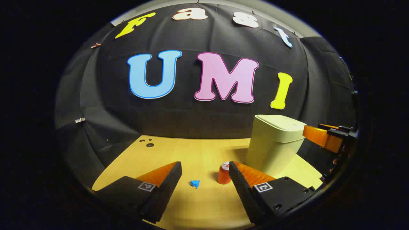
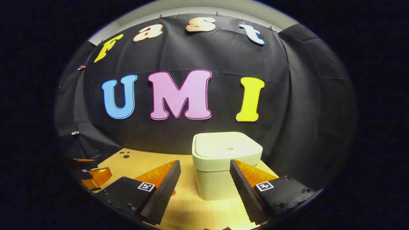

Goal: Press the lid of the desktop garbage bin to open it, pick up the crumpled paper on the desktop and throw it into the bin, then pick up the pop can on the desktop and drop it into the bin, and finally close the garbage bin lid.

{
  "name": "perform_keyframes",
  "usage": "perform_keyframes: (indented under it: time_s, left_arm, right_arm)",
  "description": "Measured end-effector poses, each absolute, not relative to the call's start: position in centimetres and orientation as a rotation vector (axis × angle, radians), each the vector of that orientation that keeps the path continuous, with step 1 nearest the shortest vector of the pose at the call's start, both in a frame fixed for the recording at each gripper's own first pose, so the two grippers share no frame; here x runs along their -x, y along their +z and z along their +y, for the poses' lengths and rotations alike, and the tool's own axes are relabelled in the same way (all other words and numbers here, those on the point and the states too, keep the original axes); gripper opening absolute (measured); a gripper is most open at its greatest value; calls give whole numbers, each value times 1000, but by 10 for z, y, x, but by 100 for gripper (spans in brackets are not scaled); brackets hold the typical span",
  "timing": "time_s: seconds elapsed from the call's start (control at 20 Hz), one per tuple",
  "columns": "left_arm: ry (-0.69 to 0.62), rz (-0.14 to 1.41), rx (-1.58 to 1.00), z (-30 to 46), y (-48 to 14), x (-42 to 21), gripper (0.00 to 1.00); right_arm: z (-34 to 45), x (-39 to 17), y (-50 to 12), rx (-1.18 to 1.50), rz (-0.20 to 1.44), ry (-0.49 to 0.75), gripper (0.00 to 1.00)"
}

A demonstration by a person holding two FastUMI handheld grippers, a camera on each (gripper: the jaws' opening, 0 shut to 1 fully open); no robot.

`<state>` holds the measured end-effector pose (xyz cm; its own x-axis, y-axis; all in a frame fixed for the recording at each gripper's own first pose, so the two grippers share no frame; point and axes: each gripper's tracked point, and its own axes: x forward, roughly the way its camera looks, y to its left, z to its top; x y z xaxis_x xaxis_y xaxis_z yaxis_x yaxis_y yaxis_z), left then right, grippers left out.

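Left gripper view: pop can (image 1: 224, 173) stands upright; both the left gripper (image 1: 205, 172) and right gripper (image 2: 205, 172) gape empty.

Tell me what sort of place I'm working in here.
Likely a staged recording booth, not a real home: a black cloth wall drapes behind a light wooden table holding just a closed bin, a can and a small blue paper wad.

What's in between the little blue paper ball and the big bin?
The pop can stands between the crumpled paper and the garbage bin on the wooden desktop, seen in the left gripper view.
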<state>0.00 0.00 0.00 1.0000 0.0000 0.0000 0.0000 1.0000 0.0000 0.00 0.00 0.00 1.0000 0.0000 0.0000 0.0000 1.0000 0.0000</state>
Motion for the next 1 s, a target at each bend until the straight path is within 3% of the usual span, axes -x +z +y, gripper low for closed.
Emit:
perform_keyframes:
  time_s: [1.0]
  left_arm:
    - [-14,38,6,-7,-11,-19,96]
  right_arm:
    - [5,-11,-11,31,35,39,98]
